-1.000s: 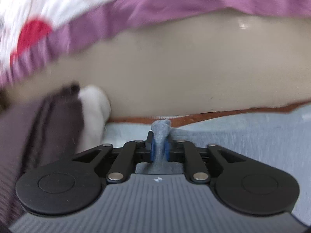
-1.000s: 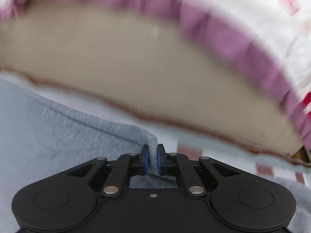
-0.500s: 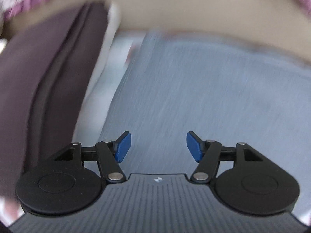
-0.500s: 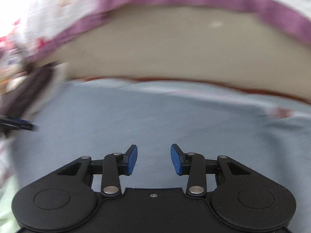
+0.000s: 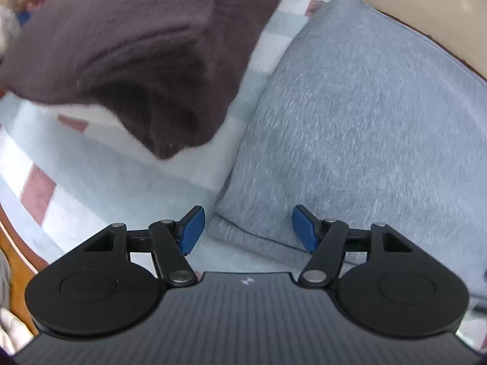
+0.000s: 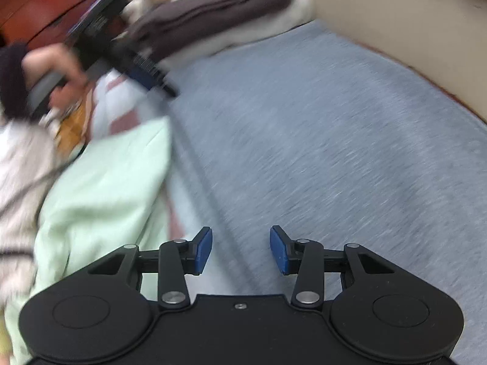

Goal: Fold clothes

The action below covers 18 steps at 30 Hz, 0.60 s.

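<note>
A grey-blue garment (image 5: 365,115) lies folded flat on a checked cloth (image 5: 100,188), its near left corner just ahead of my left gripper (image 5: 248,228), which is open and empty. The same garment (image 6: 319,127) fills the right wrist view. My right gripper (image 6: 240,249) is open and empty over its left edge. The left gripper (image 6: 127,57) and the hand holding it show blurred at the upper left of the right wrist view.
A folded dark brown knit (image 5: 127,48) lies to the left of the grey garment, also in the right wrist view (image 6: 207,12). A pale green garment (image 6: 100,188) lies at the near left. A beige wall (image 6: 395,21) with a purple-trimmed cloth runs behind.
Both grippers were shut on the grey garment's edge a second ago, then opened and let it go. Both have since pulled back and swung left over the garment.
</note>
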### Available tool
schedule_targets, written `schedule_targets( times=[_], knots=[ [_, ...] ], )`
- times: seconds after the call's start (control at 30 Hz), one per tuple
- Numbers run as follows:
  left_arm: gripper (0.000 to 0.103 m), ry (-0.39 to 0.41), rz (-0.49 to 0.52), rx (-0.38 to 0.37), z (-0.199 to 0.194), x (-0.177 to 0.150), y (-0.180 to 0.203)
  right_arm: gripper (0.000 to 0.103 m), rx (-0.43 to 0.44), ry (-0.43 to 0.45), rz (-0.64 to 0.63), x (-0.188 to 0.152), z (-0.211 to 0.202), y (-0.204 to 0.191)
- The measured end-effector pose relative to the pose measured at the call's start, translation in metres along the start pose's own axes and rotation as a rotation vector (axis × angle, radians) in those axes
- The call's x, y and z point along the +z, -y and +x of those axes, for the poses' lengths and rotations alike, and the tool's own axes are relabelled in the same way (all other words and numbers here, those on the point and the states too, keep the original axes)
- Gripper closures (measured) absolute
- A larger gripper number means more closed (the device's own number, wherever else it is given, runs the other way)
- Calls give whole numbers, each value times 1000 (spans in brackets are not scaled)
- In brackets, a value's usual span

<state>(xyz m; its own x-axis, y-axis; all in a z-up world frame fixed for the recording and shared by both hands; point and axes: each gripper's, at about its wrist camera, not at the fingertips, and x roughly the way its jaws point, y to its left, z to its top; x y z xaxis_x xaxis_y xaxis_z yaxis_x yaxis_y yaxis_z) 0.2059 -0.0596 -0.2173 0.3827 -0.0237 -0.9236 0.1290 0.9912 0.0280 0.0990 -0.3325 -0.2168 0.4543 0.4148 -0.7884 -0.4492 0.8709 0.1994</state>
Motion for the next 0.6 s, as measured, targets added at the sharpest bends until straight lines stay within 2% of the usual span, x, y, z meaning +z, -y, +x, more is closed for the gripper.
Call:
schedule_targets(
  times=[0.03, 0.07, 0.13, 0.2, 0.27, 0.3, 0.37, 0.4, 0.43, 0.5, 0.6],
  knots=[
    [51, 34, 64, 24, -2, 0, 8, 47, -1, -3, -14, -4, -1, -2],
    [72, 69, 147, 65, -4, -1, 18, 47, -27, 1, -17, -7, -2, -3],
    [87, 90, 317, 194, 1, -8, 41, 53, -73, 9, -25, -12, -5, -3],
    [88, 90, 447, 303, 8, -16, 60, 81, -101, 20, -17, -16, -9, -1],
    [88, 92, 480, 330, 8, -20, 66, 93, -51, 17, 62, -15, -10, 6],
    [88, 99, 465, 339, 5, -20, 64, 98, -17, 17, 107, -16, -12, 9],
    [89, 149, 451, 386, -5, -19, 61, 100, 80, 5, 151, -23, -18, 7],
    [89, 201, 458, 408, -17, -21, 62, 101, 73, -10, 132, -27, -16, 2],
    [89, 243, 443, 385, -26, -21, 62, 101, 65, -24, 113, -30, -15, -3],
    [88, 296, 384, 280, -40, -17, 64, 100, 56, -31, 117, -35, -15, -9],
    [86, 308, 330, 170, -49, -13, 81, 93, 53, 23, 220, -38, -23, -6]
  ],
)
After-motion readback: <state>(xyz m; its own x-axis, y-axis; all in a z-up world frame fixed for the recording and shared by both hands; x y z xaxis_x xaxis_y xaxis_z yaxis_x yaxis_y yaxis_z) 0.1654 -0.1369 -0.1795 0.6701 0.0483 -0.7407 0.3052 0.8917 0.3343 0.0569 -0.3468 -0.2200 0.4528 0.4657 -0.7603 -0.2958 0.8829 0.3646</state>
